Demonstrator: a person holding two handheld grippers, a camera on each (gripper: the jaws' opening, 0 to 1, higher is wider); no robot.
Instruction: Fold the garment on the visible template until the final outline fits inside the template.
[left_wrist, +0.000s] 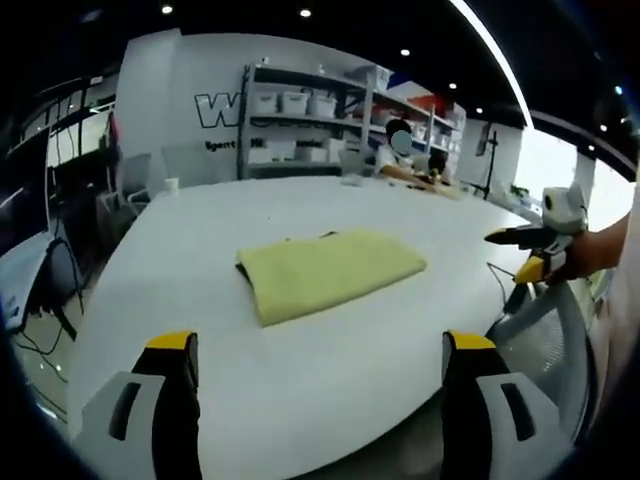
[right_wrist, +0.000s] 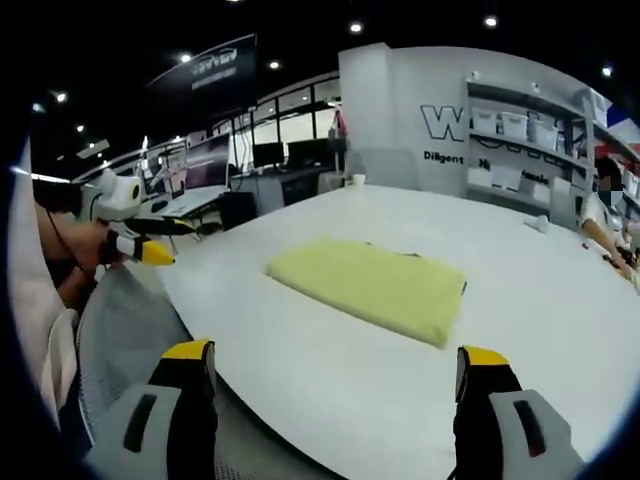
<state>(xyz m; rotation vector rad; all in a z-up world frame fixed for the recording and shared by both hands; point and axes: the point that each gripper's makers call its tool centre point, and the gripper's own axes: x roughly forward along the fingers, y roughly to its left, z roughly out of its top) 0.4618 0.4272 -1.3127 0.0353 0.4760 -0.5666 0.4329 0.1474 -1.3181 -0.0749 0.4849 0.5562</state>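
Left gripper view | yellow garment folded on white table | left gripper, right gripper wide open, empty | risk: regrasp unfolds layers

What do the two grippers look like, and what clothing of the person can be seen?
The left gripper and the right gripper each have light grey jaws with a dark slot, black inner faces and yellow tips. A white box with a round part sits on top. A white sleeve shows beside them.
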